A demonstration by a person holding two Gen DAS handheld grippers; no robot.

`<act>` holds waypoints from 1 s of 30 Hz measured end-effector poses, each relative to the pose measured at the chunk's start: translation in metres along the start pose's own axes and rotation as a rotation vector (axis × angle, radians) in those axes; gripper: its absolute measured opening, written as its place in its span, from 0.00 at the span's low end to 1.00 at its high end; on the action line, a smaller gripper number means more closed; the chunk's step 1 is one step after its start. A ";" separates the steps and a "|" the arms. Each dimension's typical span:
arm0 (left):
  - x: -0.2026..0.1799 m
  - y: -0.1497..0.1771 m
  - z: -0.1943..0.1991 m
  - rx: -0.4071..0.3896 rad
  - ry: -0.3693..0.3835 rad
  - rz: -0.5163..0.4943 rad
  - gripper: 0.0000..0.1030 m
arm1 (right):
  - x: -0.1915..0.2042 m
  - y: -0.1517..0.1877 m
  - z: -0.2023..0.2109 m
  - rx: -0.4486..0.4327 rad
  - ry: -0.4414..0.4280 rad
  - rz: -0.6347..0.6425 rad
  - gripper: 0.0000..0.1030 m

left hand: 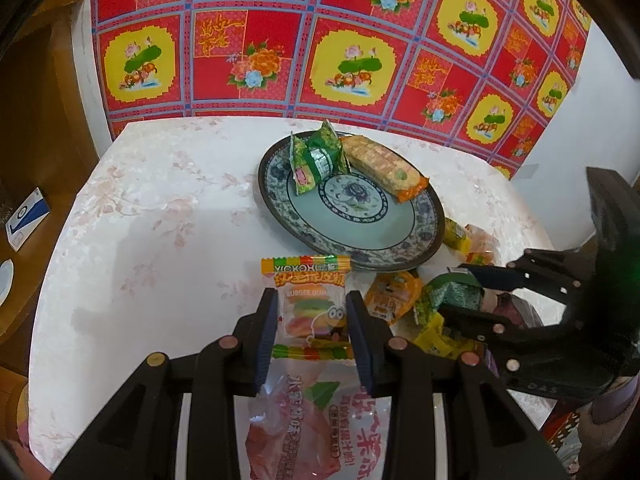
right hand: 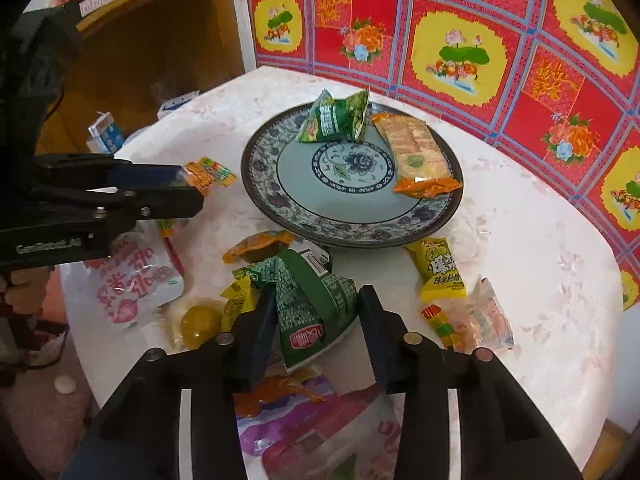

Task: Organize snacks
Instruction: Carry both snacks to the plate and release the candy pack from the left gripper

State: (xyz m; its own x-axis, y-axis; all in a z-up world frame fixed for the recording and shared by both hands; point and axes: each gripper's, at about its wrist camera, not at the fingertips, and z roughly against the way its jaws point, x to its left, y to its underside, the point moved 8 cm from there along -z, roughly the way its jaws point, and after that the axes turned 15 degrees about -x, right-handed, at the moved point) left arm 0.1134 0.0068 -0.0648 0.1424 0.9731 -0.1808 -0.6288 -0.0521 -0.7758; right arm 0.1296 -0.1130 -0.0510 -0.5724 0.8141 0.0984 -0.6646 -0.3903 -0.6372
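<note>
1. Behind the table [left hand: 132, 208] hung a red cloth [left hand: 360, 48] printed with yellow floral squares; the round top wore a pale cover with faint pink blossoms.
2. Toward the far edge sat a blue-patterned plate [right hand: 304, 216] carrying green triangular packets [right hand: 336, 120] and a long orange-ended biscuit pack [right hand: 412, 152].
3. At the near edge, the left gripper [left hand: 312, 328] stood narrowed on a burger gummy packet [left hand: 308, 304], its pads pressing both sides of the wrapper.
4. Beneath it a clear pink-printed pouch [left hand: 316, 420] lay at the table's near edge.
5. The right gripper [right hand: 316, 332] was part-open around a green triangular packet [right hand: 316, 300]; the left pad touched it, while a gap showed at the right pad.
6. Loose snacks lay near the plate's front rim: a yellow packet [right hand: 440, 268], an orange jelly cup [right hand: 260, 246] and a clear gummy wrapper [right hand: 476, 320] toward the right edge.
</note>
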 end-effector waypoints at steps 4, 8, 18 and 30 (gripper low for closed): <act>0.001 -0.002 0.001 -0.006 -0.004 0.001 0.35 | 0.005 -0.004 0.011 -0.025 0.001 0.001 0.38; 0.000 -0.004 0.002 -0.013 -0.004 0.001 0.35 | 0.006 -0.009 0.022 -0.058 0.006 -0.005 0.38; -0.012 -0.031 -0.009 -0.058 0.003 -0.058 0.35 | -0.005 -0.023 0.036 -0.133 0.050 -0.070 0.38; -0.010 -0.053 -0.056 -0.047 -0.039 -0.126 0.35 | -0.023 -0.035 0.031 -0.173 0.115 -0.110 0.38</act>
State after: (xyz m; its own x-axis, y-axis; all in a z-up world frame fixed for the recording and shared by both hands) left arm 0.1884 -0.0131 -0.0559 0.1877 0.9805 -0.0578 -0.5712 0.0611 -0.8186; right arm 0.1511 -0.1313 -0.0066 -0.4359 0.8952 0.0931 -0.6223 -0.2251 -0.7497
